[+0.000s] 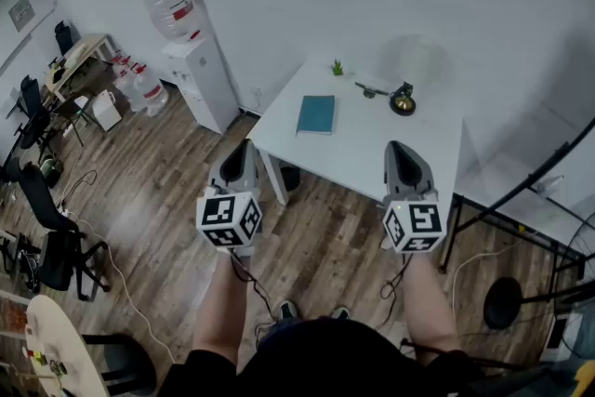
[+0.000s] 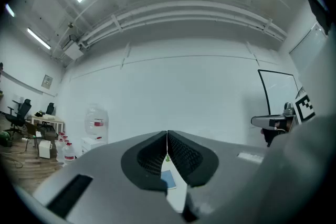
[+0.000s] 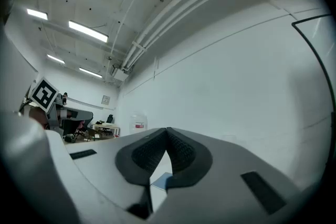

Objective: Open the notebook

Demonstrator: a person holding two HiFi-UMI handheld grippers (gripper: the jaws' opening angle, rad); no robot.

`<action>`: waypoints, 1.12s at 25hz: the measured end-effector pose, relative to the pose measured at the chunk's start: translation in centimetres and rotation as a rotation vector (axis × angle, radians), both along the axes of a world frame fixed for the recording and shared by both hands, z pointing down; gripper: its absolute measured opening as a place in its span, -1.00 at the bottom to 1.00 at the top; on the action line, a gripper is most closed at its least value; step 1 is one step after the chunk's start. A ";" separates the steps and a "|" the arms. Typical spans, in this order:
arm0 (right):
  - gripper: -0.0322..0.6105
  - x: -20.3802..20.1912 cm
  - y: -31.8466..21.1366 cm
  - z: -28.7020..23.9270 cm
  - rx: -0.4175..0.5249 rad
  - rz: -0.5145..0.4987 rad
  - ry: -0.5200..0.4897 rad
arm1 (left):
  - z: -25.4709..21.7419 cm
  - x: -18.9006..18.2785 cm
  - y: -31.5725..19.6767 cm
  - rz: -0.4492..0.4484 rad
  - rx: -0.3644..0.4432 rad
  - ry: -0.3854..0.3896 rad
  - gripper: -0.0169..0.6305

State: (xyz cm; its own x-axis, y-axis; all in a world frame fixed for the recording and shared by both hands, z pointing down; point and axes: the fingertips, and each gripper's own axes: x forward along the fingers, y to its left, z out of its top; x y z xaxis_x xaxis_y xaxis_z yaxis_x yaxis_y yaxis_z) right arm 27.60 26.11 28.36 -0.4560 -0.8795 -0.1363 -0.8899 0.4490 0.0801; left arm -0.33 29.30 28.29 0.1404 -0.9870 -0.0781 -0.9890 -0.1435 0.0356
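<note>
The left gripper has its 2 jaws pressed together with nothing between them. The right gripper is the same, closed and empty. Both hang in the air roughly level, short of the near edge of the white table, and touch nothing. The teal notebook lies flat and closed on the table's left half, well apart from both grippers and nearer the left one.

The main risk is probably the approach. Closed tips nudged against the cover would likely slide the notebook across the smooth top instead of lifting it. If the jaws take more than the cover, the whole book could come up, especially if the other gripper does not pin it down. A wide sweep could also knock the small plant or the dark ornament near the far edge.
</note>
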 end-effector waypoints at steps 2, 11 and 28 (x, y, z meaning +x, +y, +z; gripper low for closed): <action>-0.89 -1.0 -0.2 -0.1 0.002 0.004 0.006 | 0.0 -0.8 -0.3 0.009 -0.001 -0.002 -0.93; -0.89 -5.6 -0.1 0.0 -0.015 0.042 0.031 | 0.0 -6.1 -0.7 0.031 0.018 0.008 -0.93; -0.34 -12.9 1.4 2.2 -0.092 0.094 0.047 | 4.1 -13.2 -0.8 0.118 -0.036 0.060 -0.29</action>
